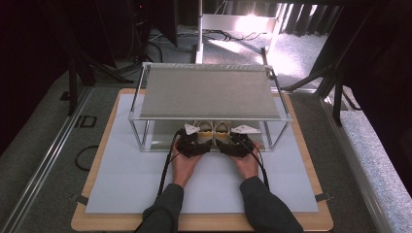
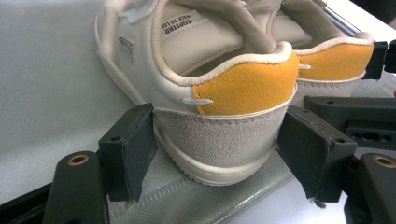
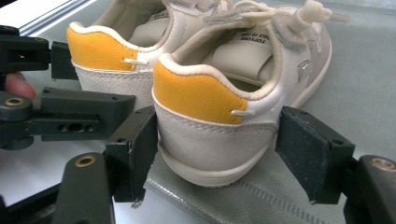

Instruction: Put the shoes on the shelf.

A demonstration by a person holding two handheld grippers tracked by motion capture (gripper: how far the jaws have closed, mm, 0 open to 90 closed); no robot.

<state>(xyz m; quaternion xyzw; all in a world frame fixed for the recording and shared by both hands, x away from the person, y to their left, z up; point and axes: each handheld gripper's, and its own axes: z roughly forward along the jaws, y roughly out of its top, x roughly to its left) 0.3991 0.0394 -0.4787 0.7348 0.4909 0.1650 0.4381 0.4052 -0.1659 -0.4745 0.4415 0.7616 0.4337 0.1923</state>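
A pair of small cream shoes with orange heel patches stands side by side on the lower shelf (image 1: pixel 163 136) of a metal rack, heels toward me. My left gripper (image 1: pixel 193 141) (image 2: pixel 215 154) has its black pads against both sides of the left shoe's (image 1: pixel 204 128) (image 2: pixel 219 135) grey suede heel. My right gripper (image 1: pixel 234 142) (image 3: pixel 217 154) clasps the heel of the right shoe (image 1: pixel 222 128) (image 3: pixel 215 140) the same way. Both shoes rest flat on the grey shelf liner (image 3: pixel 261 205). Each gripper view also shows the neighbouring shoe (image 2: pixel 336 60) (image 3: pixel 105 51).
The rack's top shelf (image 1: pixel 209 90) overhangs the shoes, with its thin metal posts (image 1: pixel 139 131) at the corners. The rack stands on a white mat (image 1: pixel 126 179) over a wooden board. Dark stands and cables crowd the floor beyond. A fingertip (image 3: pixel 17 86) of the other hand shows beside the left gripper.
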